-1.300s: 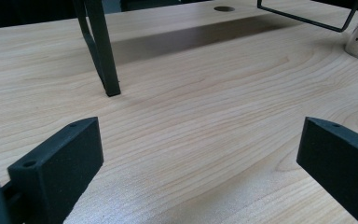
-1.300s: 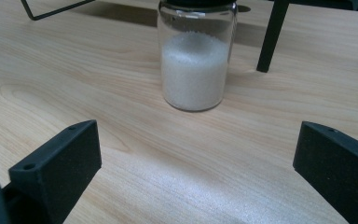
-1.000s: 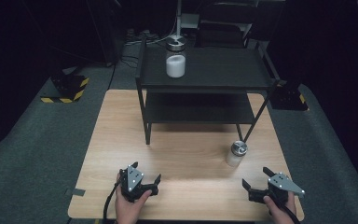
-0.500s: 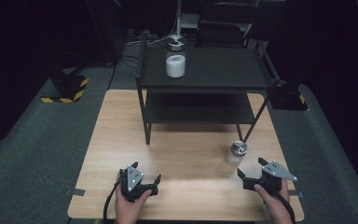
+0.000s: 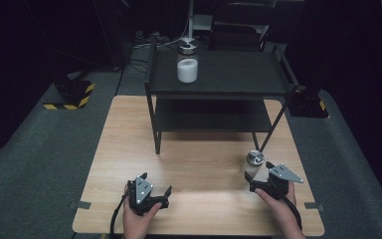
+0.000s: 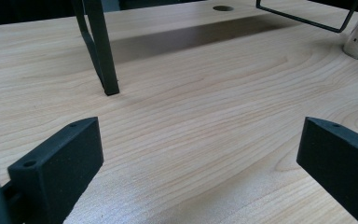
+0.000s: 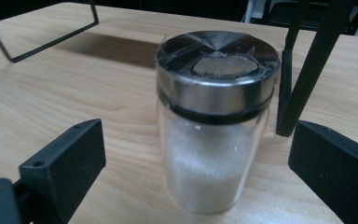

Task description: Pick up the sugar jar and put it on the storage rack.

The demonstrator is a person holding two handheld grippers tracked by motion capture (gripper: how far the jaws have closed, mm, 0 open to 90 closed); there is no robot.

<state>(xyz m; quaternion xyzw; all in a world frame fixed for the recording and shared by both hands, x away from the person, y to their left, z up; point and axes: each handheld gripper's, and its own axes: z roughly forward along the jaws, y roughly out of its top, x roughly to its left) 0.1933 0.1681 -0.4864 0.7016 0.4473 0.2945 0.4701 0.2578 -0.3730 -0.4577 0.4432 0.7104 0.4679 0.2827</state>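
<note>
Your right gripper (image 5: pixel 258 183) has just been closing, its jaws either side of the shaker (image 7: pixel 214 121) by the rack's (image 5: pixel 219 89) front right leg, not pressing it. Your left gripper (image 5: pixel 161 196) rests open on the table (image 5: pixel 199 164).

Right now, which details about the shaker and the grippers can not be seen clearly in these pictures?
- Shaker: in the right gripper view its base is cut off by the bottom edge.
- Right gripper: in the high view its grey plate covers the jaws, so any contact with the shaker is unclear.
- Jar on the rack: too small in the high view to identify its white contents.
- Left gripper: jaw tips cut off by the frame edges.
</note>
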